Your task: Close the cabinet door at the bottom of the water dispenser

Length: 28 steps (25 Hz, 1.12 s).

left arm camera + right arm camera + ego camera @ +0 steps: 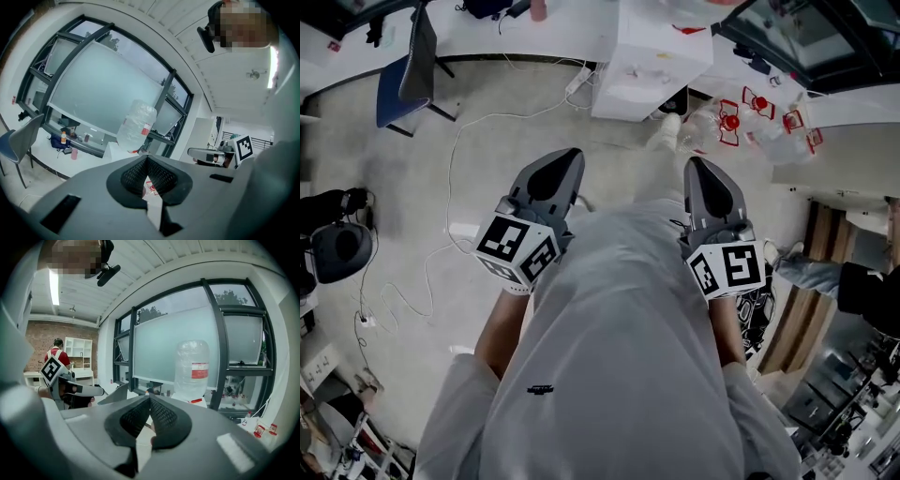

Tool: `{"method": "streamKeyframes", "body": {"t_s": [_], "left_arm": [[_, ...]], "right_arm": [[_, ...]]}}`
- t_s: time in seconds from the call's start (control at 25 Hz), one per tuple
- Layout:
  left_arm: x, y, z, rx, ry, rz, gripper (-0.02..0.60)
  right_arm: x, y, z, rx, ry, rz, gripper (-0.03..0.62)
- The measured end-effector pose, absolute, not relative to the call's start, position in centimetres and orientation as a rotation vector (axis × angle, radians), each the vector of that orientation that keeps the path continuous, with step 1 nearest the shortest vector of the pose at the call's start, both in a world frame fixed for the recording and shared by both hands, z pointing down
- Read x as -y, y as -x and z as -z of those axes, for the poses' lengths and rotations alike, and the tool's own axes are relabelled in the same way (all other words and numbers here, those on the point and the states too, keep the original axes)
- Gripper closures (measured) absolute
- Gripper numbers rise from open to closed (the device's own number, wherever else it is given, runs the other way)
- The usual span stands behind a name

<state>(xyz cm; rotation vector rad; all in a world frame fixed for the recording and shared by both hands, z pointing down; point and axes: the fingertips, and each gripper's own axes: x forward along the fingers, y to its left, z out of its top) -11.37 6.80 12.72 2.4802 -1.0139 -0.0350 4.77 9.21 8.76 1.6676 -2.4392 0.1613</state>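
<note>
Two grippers, both clenched empty: left gripper (pixel 570 157) centre-left, right gripper (pixel 697 167) centre-right; one water dispenser (pixel 649 56) at top centre, bearing one bottle (pixel 192 366); its bottom cabinet door cannot be made out

We take this for a shared lab or workshop-style office. Tall dark-framed windows (pixel 180 345) with frosted panes run along one side, and a long white table (pixel 487 42) below them carries small bottles (pixel 63 138). A blue chair (pixel 394 89) stands by it on a bare, pale floor (pixel 384 197), where a loose white cable (pixel 450 202) trails. A white water dispenser (pixel 652 52) bears a large clear bottle (pixel 192 364). Farther off we see a brick wall (pixel 40 341), white shelves (pixel 79 350) and a ceiling strip light (pixel 54 287).
</note>
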Motion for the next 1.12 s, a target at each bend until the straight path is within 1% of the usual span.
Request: {"method": "streamKeyframes", "body": {"t_s": [0.44, 0.84, 1.12], "left_arm": [[-7.9, 11.0, -14.0, 0.985, -2.431, 0.083, 0.581], [-8.2, 10.2, -13.5, 1.079, -2.411, 0.022, 0.580], [-10.2, 7.5, -13.8, 1.137, -2.390, -0.039, 0.580]], "right_arm": [[-11.3, -4.1, -9.1, 2.352, -1.547, -0.078, 0.583], [-10.0, -5.6, -9.4, 2.452, -1.520, -0.179, 0.583], [-10.7, -8.1, -10.5, 2.519, -1.472, -0.234, 0.583]]}}
